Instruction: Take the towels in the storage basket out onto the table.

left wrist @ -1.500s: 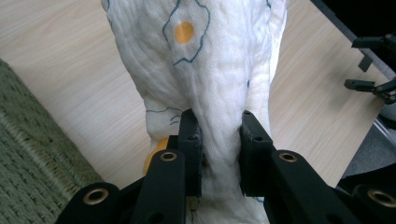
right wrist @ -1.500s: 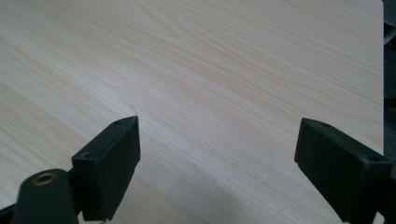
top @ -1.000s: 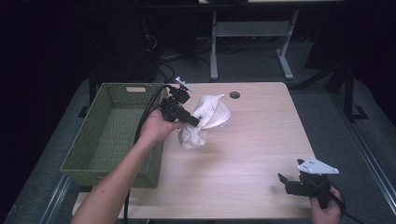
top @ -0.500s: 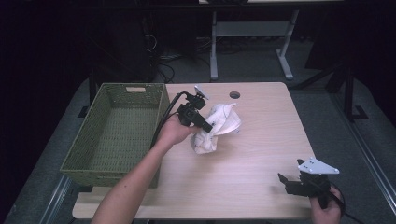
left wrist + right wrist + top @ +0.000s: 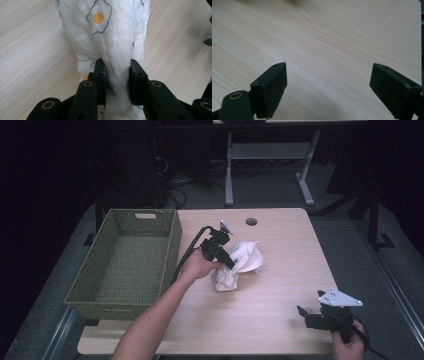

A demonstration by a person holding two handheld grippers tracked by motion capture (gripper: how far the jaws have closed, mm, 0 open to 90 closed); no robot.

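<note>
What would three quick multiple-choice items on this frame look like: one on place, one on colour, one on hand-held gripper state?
1. Where does the green basket stand on the table?
A. at its left side
B. at its right side
C. in the middle

2. What colour are the round spots printed on the white cloth?
A. red
B. orange-yellow
C. green

3. How does the left hand-held gripper stand?
A. wide open over bare wood
B. shut on the cloth
C. shut on the basket rim

Answers:
1. A, since the high view shows the basket along the table's left edge, beside the person's left forearm.
2. B, since the left gripper view shows orange-yellow spots inside blue outlines.
3. B, since in that view the two black jaws pinch a fold of cloth between them; the right hand-held gripper is the one that is open over bare wood.
</note>
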